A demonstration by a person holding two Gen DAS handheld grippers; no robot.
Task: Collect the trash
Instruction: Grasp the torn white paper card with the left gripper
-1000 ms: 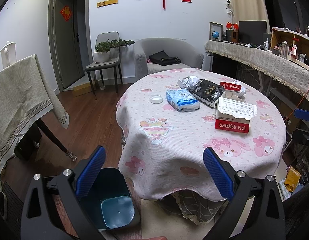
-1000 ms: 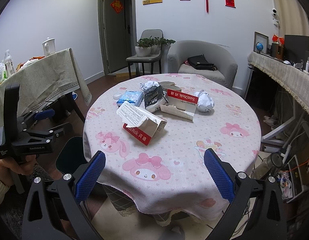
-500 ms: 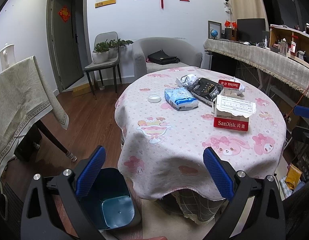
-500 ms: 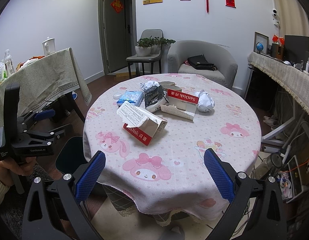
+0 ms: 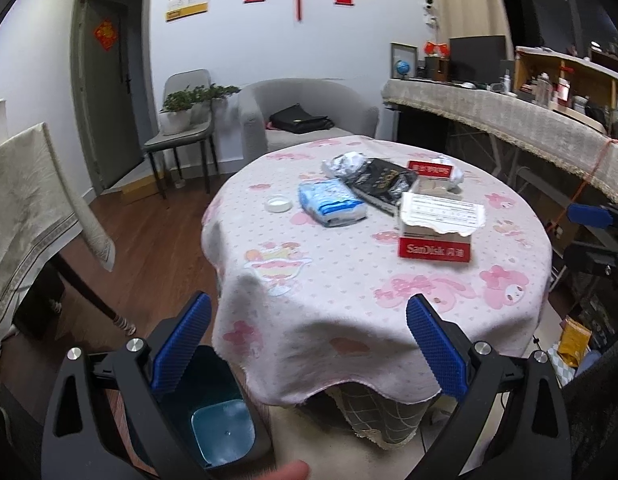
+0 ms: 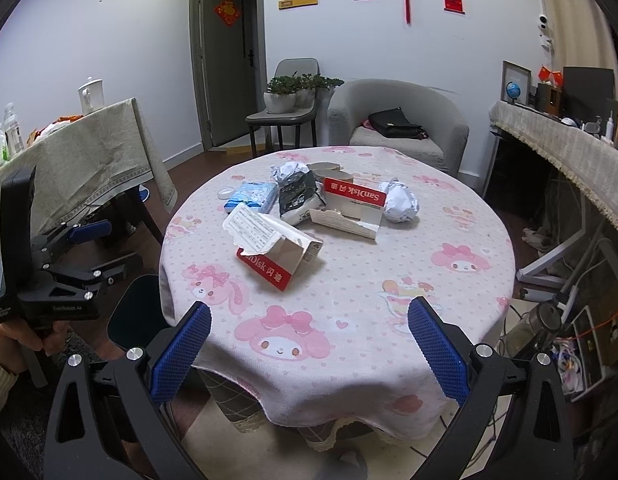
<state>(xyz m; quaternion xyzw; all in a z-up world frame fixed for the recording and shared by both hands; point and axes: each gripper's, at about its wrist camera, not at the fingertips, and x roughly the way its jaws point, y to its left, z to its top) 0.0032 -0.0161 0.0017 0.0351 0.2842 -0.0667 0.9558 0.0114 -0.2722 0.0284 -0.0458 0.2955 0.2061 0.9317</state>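
The left gripper [image 5: 307, 344] has been eased nearer the round table [image 5: 349, 320], jaws wide and empty like the right gripper [image 6: 309, 346], where two SanDisk boxes [image 6: 277, 254] are strewn.

Ahead of my left gripper [image 5: 307, 344] stands a round table [image 5: 349, 280] under a pink cartoon-print cloth. On it, straight ahead and far, lies a blue tissue pack [image 5: 332, 203], with a small white lid [image 5: 278, 203] just left of it. Behind the pack sit crumpled foil [image 5: 346, 163] and a black wrapper [image 5: 383, 184]. To the right lies a torn red SanDisk box [image 5: 437, 232], a second opened one [image 6: 351, 210] beyond it, and a white paper ball [image 6: 399, 201] farthest right.
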